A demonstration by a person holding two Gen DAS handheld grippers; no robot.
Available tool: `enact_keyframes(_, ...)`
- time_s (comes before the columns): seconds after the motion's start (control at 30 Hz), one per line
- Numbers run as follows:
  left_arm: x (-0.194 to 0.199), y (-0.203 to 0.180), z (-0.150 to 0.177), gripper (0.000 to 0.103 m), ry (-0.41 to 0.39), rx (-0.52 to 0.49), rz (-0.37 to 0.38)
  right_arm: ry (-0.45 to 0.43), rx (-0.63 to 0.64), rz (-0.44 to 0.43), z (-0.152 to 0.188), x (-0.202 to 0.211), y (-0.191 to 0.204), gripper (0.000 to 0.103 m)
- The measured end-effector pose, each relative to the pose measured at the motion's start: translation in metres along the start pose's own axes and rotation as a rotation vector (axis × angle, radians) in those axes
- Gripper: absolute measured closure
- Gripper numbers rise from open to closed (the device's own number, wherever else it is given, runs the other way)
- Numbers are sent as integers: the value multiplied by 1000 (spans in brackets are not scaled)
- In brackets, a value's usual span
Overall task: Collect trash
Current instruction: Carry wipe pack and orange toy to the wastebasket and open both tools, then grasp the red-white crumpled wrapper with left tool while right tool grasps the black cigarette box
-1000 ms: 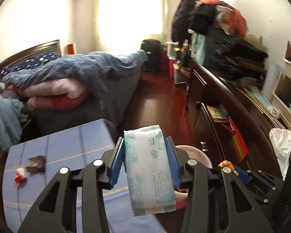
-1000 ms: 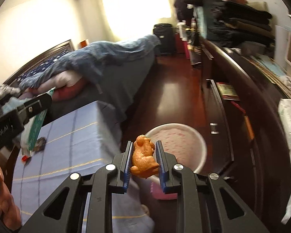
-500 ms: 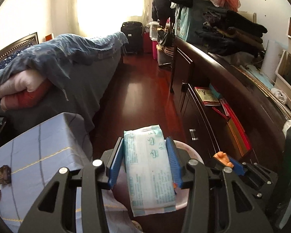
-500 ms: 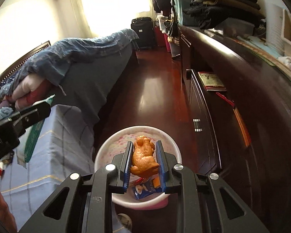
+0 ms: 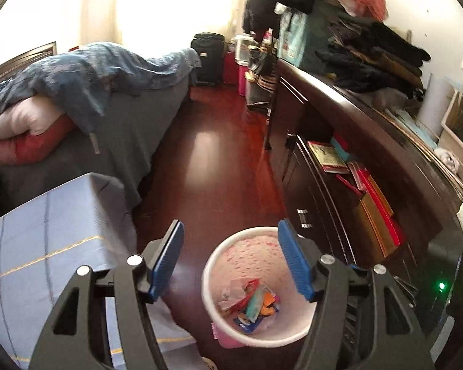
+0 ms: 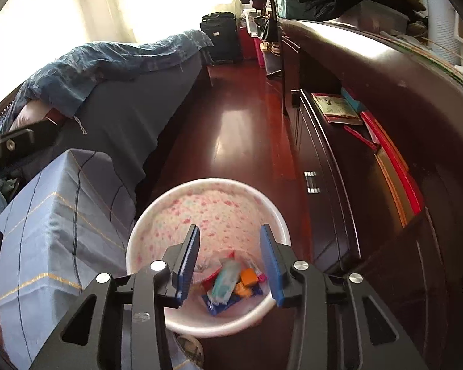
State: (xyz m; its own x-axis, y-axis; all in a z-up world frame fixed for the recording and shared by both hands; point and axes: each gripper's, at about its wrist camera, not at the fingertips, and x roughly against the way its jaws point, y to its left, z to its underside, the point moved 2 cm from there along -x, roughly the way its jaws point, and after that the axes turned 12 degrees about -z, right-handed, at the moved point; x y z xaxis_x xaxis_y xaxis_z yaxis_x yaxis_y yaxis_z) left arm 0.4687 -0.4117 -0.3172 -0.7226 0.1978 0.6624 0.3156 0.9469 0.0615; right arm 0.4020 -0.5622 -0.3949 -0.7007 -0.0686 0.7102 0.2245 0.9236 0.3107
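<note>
Both the left tongs (image 5: 230,259) and right tongs (image 6: 230,262) hang wide open and empty above the bin (image 6: 157,215), trash (image 6: 231,283) lying inside, so heading to the surface (image 5: 46,234) carelessly could knock the bin over.

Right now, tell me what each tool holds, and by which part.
Nothing. The left tool and right tool are both open and empty above the bin.
</note>
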Motion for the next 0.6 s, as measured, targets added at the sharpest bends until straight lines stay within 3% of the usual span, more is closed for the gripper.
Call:
enact_keyframes(0.2,36,57,18,22,-9,51,-135,-5,18,-48,16,32,44,45)
enact_keyframes(0.37,65,116,46,19,-5,66,-250,-10,90,-125,35,57,113,33)
enact_keyframes(0.6,90,225,93,16,55,157,-391,89,193,-259,66,54,212,29)
